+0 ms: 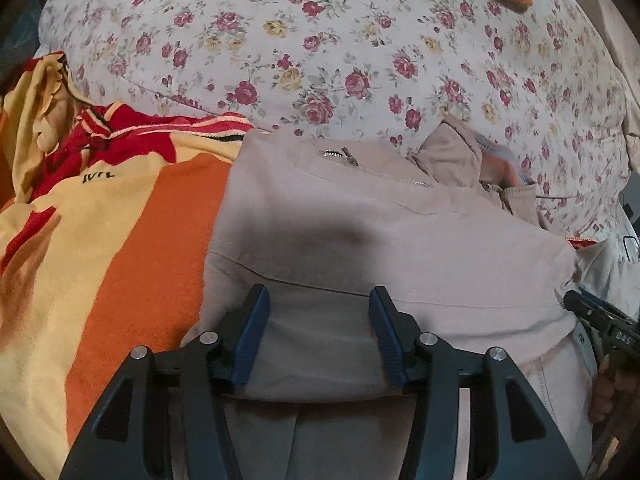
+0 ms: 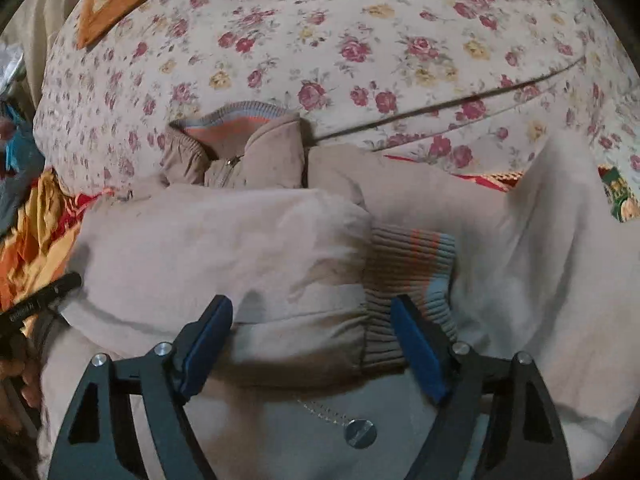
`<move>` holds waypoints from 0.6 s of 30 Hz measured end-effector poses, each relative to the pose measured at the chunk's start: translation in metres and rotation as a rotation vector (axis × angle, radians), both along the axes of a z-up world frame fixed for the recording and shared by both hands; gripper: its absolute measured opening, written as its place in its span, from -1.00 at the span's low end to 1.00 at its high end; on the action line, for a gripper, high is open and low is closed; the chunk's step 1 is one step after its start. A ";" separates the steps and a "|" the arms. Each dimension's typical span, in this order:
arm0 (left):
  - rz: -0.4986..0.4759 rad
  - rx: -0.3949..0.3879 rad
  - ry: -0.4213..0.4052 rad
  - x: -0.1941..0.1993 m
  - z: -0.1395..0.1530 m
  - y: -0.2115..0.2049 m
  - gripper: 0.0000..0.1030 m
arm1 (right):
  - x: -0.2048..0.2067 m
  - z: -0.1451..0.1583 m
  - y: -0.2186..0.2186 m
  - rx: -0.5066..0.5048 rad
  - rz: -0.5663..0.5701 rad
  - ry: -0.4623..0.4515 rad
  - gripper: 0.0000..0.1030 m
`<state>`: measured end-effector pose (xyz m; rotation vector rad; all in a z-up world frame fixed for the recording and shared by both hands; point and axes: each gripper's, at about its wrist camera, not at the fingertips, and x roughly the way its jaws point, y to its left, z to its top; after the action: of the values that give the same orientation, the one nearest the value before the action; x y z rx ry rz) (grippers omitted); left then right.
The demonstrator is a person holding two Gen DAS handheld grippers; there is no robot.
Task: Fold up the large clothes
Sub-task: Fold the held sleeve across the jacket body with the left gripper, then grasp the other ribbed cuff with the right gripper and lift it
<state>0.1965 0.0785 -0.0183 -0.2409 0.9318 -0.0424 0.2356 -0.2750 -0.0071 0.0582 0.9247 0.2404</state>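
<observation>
Evidently the fold is partway through: a beige zip jacket [image 1: 360, 216] lies on a bed covered by a floral sheet [image 1: 320, 40], its body already doubled into a thick bundle. Furthest left in the left wrist view, a striped towel [image 1: 100, 208] in orange, yellow and red lies beside the jacket, touching its edge. The left tool [image 1: 319, 332] has its blue pads spread apart with the near folded edge of the jacket lying between them, not pinched. Right of that, the jacket's collar [image 1: 452, 152] and chest zipper [image 1: 372, 168] sit at the far end of the bundle.

In the right wrist view the right tool [image 2: 312, 340] is likewise spread wide, straddling the sleeve where it ends in a ribbed cuff [image 2: 408, 272] banded grey, orange and blue; the right pad touches the cuff. A metal snap button [image 2: 360, 433] shows low down, on the fabric nearest the camera.

Judging by this, the next move calls for both tools to close on the near edge together and carry it evenly toward the collar, keeping the sleeve tucked in.
</observation>
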 end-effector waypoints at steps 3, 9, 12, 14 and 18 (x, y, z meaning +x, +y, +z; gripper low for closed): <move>0.021 0.008 -0.029 -0.013 0.011 0.001 -0.23 | -0.020 0.040 -0.011 0.029 0.006 -0.100 0.62; -0.029 0.049 -0.139 -0.051 0.040 -0.021 -0.23 | -0.081 0.103 -0.146 -0.049 -0.376 -0.412 0.68; -0.074 0.040 -0.135 -0.048 0.038 -0.036 -0.23 | -0.091 0.103 -0.239 -0.082 -0.588 -0.420 0.68; -0.076 0.015 -0.124 -0.042 0.035 -0.040 -0.23 | -0.091 0.102 -0.298 -0.030 -0.722 -0.390 0.68; -0.074 -0.019 -0.092 -0.034 0.029 -0.041 -0.23 | -0.069 0.092 -0.354 0.000 -0.757 -0.261 0.67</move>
<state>0.1630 0.0372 0.0111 -0.2204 0.8490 -0.1294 0.1664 -0.6286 0.0848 0.3599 0.5900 -0.4471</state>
